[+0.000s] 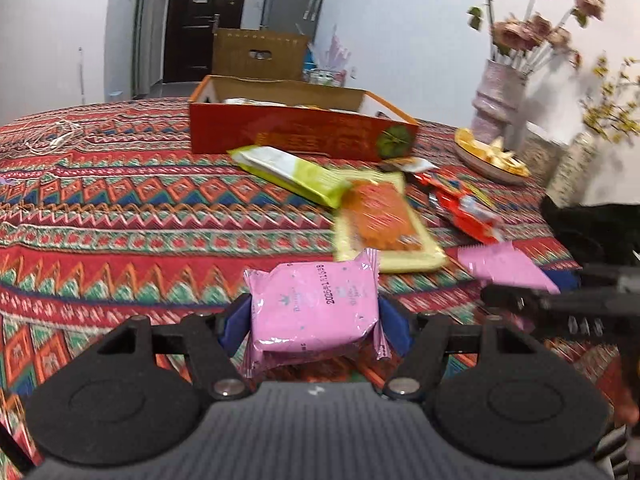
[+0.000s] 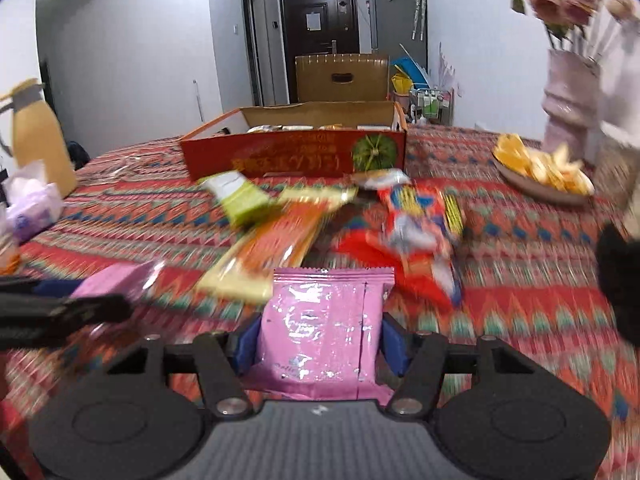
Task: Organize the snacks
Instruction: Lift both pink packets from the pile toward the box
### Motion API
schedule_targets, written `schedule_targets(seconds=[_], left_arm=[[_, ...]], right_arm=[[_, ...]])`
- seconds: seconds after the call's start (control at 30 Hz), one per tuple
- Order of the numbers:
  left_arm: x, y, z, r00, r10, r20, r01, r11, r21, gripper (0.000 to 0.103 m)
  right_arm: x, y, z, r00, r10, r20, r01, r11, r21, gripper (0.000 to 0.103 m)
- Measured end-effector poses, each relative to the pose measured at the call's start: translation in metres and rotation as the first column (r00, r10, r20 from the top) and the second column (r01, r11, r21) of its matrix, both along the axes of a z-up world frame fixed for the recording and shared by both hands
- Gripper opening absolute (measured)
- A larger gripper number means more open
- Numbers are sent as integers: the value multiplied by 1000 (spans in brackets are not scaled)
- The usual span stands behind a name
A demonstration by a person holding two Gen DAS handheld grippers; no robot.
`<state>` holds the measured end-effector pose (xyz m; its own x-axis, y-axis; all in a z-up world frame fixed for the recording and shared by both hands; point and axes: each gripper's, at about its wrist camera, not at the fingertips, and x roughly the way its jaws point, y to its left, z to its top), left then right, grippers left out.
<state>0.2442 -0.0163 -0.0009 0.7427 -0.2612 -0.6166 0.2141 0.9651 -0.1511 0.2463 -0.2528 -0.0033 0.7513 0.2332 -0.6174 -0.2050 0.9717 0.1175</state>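
Fingers (image 1: 236,322) of our left gripper (image 1: 314,320) stand partly closed and clamp a pink snack packet (image 1: 314,312) by its two side edges; the blue pads press on the wrapper, and the packet is held clear of the worktop (image 1: 120,208). Our right gripper (image 2: 320,340) holds a second pink packet (image 2: 324,332) the same way, its fingers (image 2: 245,344) about half closed on the wrapper, serrated seal pointing away from us.

Just beyond the held packets we see the loose snacks on the worktop: a yellow-and-orange packet (image 1: 384,224), a white-and-green packet (image 1: 288,174) touching it, and red packets (image 1: 466,208) to the right. Behind them stands an open orange-red cardboard box (image 1: 304,132) with packets already inside.

A red, green and blue zigzag-patterned cloth (image 2: 520,232) covers the worktop. At its right edge we see a plate (image 2: 544,172) of yellow pieces and a pale vase (image 1: 496,100) of pink flowers; at its left edge, in the right wrist view, a yellow flask (image 2: 40,136) and a tissue pack (image 2: 32,204).

Farther back the room shows white walls, a dark door (image 2: 320,36), a brown cardboard carton (image 2: 342,78) and a grey refrigerator (image 2: 396,12).
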Motion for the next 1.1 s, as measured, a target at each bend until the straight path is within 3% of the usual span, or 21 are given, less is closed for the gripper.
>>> schedule_targets(seconds=[0.2, 0.63, 0.9, 1.0, 1.1], left_arm=[[-22, -18, 9, 1000, -12, 27, 12, 1000, 25, 69], [-13, -29, 19, 998, 2, 60, -7, 997, 73, 69], [60, -31, 45, 990, -21, 139, 11, 997, 75, 69], [102, -34, 57, 983, -22, 184, 5, 996, 91, 69], [144, -30, 70, 981, -14, 194, 3, 998, 60, 69]], right_arm=[[-46, -8, 4, 1000, 1, 27, -1, 1000, -13, 60], [-34, -14, 7, 997, 38, 72, -41, 998, 37, 60], [27, -16, 26, 988, 74, 135, -79, 996, 37, 60], [72, -16, 43, 977, 94, 189, -100, 995, 25, 60], [128, -17, 58, 973, 100, 207, -109, 994, 32, 60]])
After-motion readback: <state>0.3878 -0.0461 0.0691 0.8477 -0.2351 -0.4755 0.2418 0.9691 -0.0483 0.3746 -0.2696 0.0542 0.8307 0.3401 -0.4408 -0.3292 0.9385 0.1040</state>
